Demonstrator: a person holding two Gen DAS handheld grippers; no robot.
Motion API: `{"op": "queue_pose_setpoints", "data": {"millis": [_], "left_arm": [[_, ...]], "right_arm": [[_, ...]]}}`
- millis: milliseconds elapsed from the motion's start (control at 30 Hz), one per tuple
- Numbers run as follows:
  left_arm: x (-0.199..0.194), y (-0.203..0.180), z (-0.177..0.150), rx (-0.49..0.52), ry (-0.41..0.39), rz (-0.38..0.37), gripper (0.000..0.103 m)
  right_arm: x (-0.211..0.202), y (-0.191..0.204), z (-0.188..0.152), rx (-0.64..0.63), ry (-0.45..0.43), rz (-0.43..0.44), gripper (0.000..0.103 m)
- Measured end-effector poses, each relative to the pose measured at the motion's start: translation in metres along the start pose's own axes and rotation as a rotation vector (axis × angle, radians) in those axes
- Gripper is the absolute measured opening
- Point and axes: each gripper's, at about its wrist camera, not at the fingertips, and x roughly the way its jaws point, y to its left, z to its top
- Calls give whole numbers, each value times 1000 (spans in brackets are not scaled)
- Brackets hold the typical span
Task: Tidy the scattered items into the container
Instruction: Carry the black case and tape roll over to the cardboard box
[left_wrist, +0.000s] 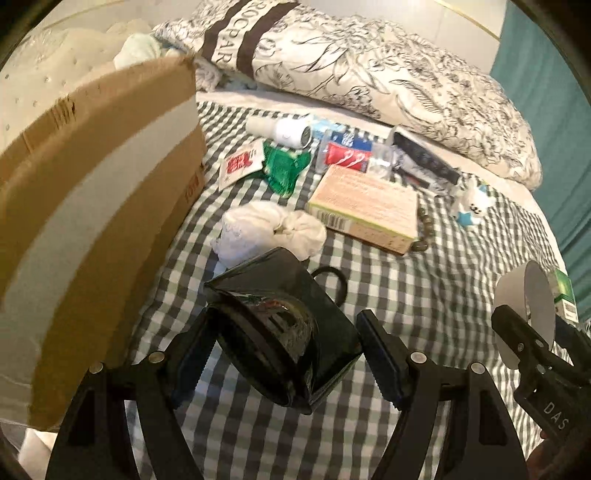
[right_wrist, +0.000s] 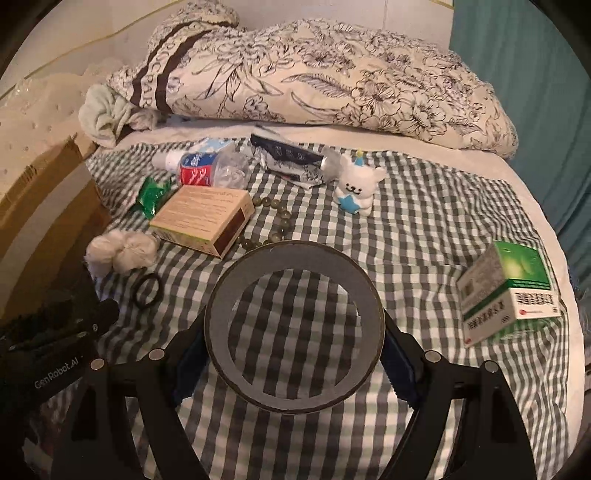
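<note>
My left gripper (left_wrist: 286, 332) is shut on a shiny black pouch (left_wrist: 280, 325) and holds it a little above the checked bedsheet (left_wrist: 424, 295), just right of the cardboard box (left_wrist: 92, 184). My right gripper (right_wrist: 295, 350) is shut on a grey tape roll (right_wrist: 295, 258), one finger on each side of the ring, and holds it over the sheet. Scattered on the bed are a white sock ball (right_wrist: 122, 251), a beige carton (right_wrist: 203, 218), a bead bracelet (right_wrist: 273, 218), a plush bear (right_wrist: 356, 188), a green medicine box (right_wrist: 509, 291), a water bottle (right_wrist: 207, 170) and a black hair tie (right_wrist: 147, 290).
A floral duvet (right_wrist: 295, 74) is heaped along the far side of the bed. A green packet (left_wrist: 284, 166), a red-and-white sachet (left_wrist: 240, 164), a white cylinder (left_wrist: 280, 129) and a dark printed packet (left_wrist: 424, 158) lie near the box. A teal curtain (right_wrist: 535, 110) hangs at the right.
</note>
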Motion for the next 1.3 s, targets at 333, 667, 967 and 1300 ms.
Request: {"op": "queue_pose_setpoints", "data": {"millis": [333,667,967,1300], "left_arm": [[-30,-3,17,28,-40,-10,78],[-47,3,34,25,-61,-15,78],[-63,15,48,25,-88,3,78],[-77,30,63,17,-102,5,78]], "right_arm": [[-36,-4,14,16,-23,-21,82],[-51,5,30,-7,-37,-22,82],[-62,21,47,-52,-56,1,82],[-72,37,58,-73,-68,13,82]]}}
